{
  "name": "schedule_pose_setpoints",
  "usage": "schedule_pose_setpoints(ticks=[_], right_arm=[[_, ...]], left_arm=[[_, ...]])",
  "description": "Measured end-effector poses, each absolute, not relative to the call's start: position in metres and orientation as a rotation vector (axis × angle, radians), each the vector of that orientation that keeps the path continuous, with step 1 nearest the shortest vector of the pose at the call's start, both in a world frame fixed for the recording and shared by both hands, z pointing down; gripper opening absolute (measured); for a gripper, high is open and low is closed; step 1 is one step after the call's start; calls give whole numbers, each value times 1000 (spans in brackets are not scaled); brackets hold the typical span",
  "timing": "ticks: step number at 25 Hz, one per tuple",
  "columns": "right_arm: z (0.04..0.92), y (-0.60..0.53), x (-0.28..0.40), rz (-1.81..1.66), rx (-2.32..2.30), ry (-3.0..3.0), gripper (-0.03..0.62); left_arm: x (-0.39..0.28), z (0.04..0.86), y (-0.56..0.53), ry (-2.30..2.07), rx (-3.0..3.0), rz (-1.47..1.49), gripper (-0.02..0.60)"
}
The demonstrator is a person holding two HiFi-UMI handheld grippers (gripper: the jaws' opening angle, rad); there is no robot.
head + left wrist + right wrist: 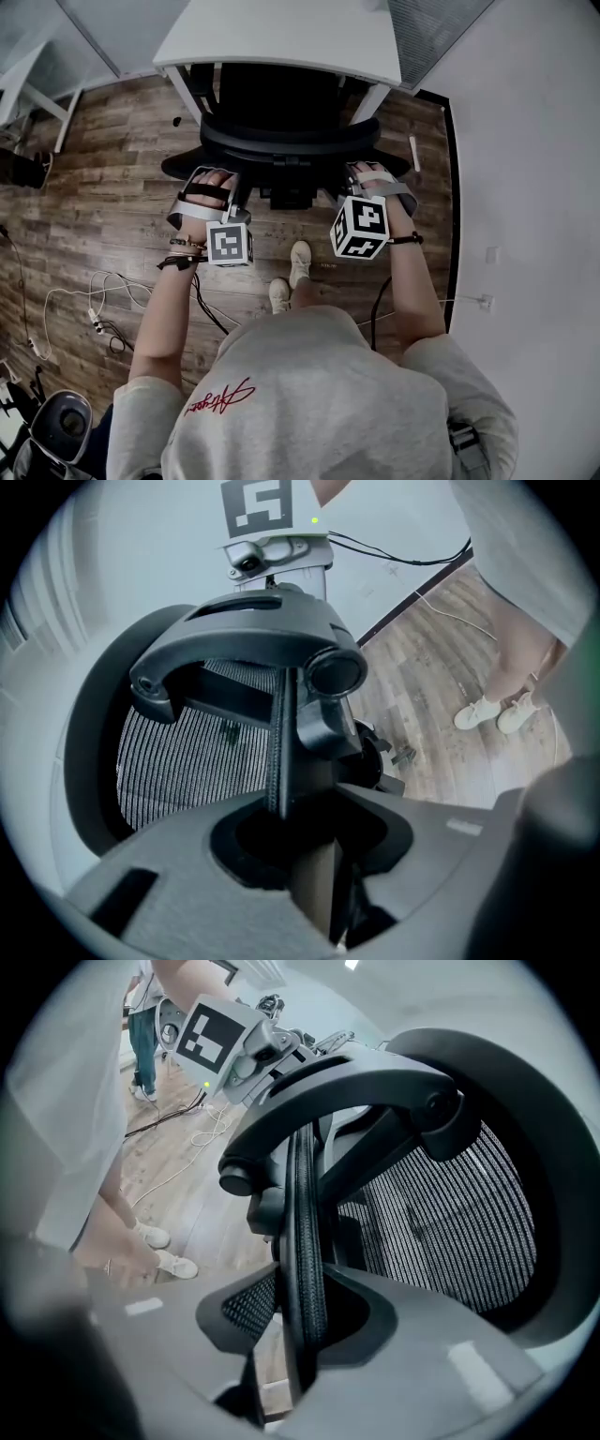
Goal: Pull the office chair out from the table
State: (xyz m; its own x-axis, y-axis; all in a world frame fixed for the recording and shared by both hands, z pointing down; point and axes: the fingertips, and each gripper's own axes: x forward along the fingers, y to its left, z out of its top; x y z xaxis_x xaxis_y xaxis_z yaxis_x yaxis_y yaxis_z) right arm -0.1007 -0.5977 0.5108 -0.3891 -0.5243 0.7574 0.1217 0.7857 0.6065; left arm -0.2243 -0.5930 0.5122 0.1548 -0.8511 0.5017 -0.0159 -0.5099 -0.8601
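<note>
Gripping the black mesh-backed office chair (281, 141), we have the left gripper (214, 176) and right gripper (364, 172) clamped on its backrest rim, jaws partway closed. Its seat sits partly under the white table (281, 37).

A person wears a pale grey short-sleeved T-shirt (328, 394) with red script lettering (220, 398) on its left side, plus cream shoes (289, 277). Dark bracelets (183, 253) circle the left wrist and a dark band (408, 239) the right. The grey left gripper (314, 850) bears a black-and-white marker cube (230, 244); the right gripper (300, 1335) bears a matching cube (360, 227).
</note>
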Motion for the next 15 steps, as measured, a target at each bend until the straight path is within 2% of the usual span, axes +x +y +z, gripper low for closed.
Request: schedule_pose_setpoints(ticks=[15], right_arm=[[509, -584, -99, -670, 290, -1858, 114]], left_arm=[[-217, 509, -580, 808, -1715, -1405, 122]])
